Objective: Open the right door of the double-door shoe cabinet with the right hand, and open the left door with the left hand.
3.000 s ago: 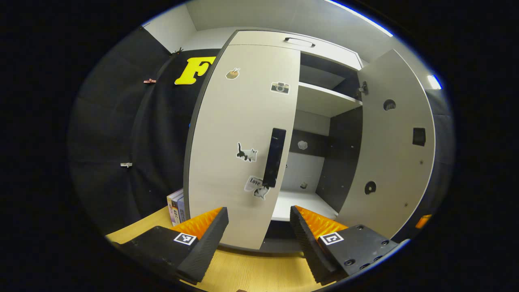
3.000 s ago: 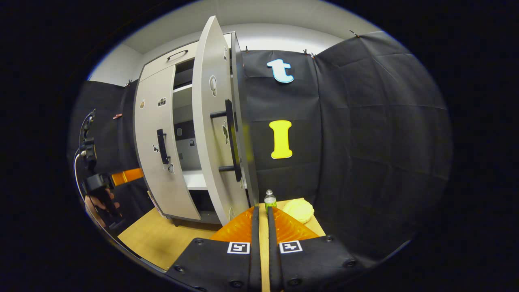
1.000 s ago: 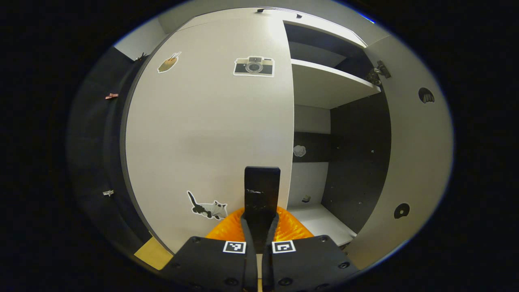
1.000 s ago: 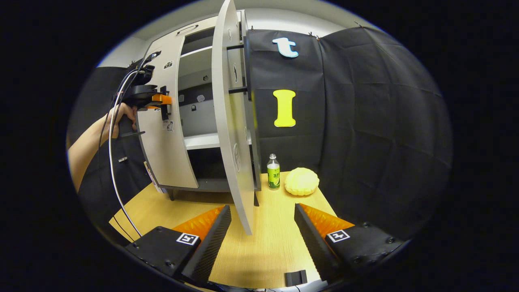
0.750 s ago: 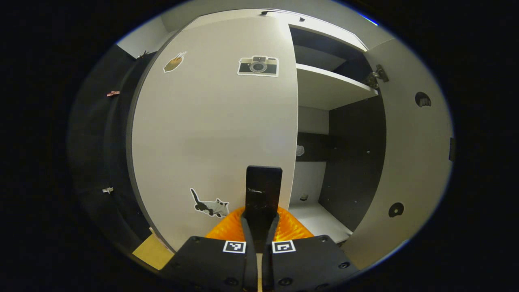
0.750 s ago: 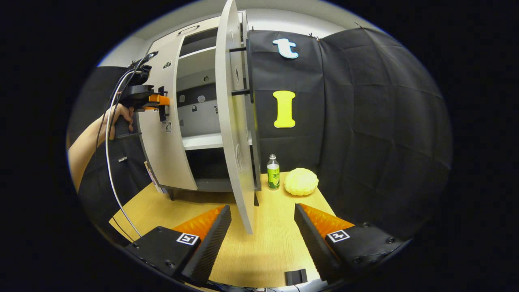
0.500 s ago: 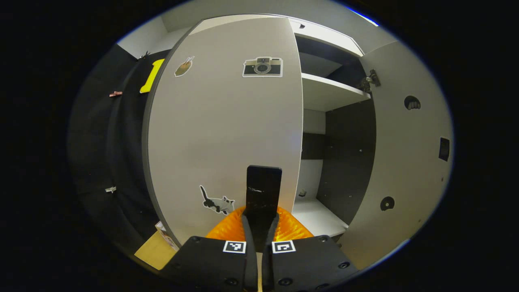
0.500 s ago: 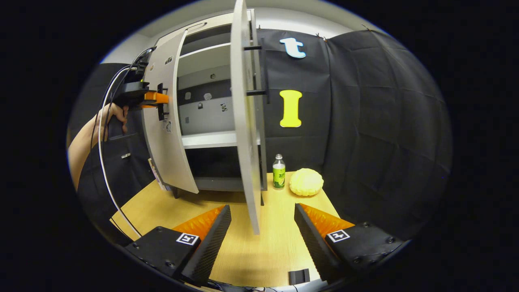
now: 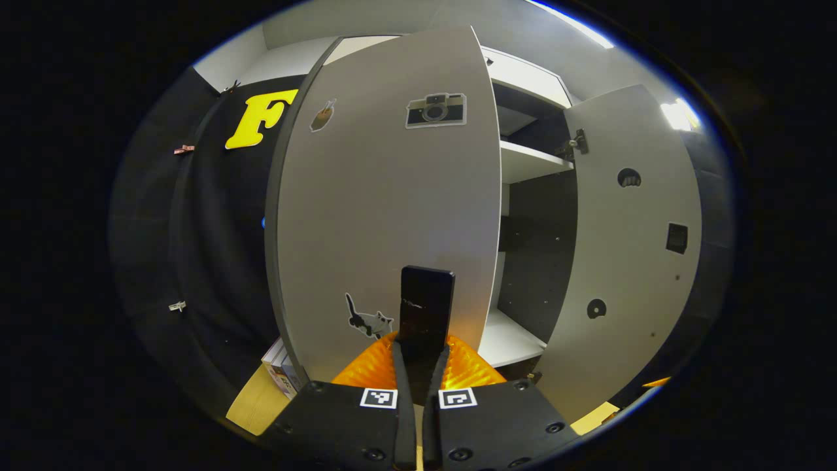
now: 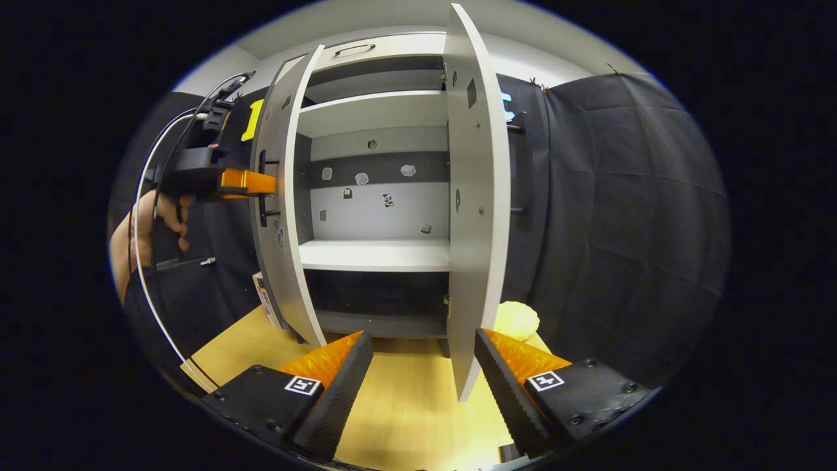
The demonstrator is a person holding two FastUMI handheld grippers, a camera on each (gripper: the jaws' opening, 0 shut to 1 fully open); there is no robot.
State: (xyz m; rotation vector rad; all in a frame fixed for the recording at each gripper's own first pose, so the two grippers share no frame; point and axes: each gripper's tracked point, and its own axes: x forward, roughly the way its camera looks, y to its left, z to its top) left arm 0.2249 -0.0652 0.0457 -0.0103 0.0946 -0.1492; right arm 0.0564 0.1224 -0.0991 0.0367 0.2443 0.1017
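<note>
Left gripper view: the left tool [image 9: 418,366] is clamped on the black handle [image 9: 425,307] of the shoe cabinet's left door [image 9: 386,209], which stands partly swung out, camera sticker [image 9: 435,109] near its top. Right gripper view: the right tool [image 10: 418,379] hangs spread apart, gripping nothing, low before the cabinet above the worktop [image 10: 405,405]. Right door [image 10: 474,216] stands wide, edge-on, just past its right finger. Between the doors a white shelf [image 10: 376,254] shows. A hand [image 10: 147,222] holds the left tool at the left door's handle.
</note>
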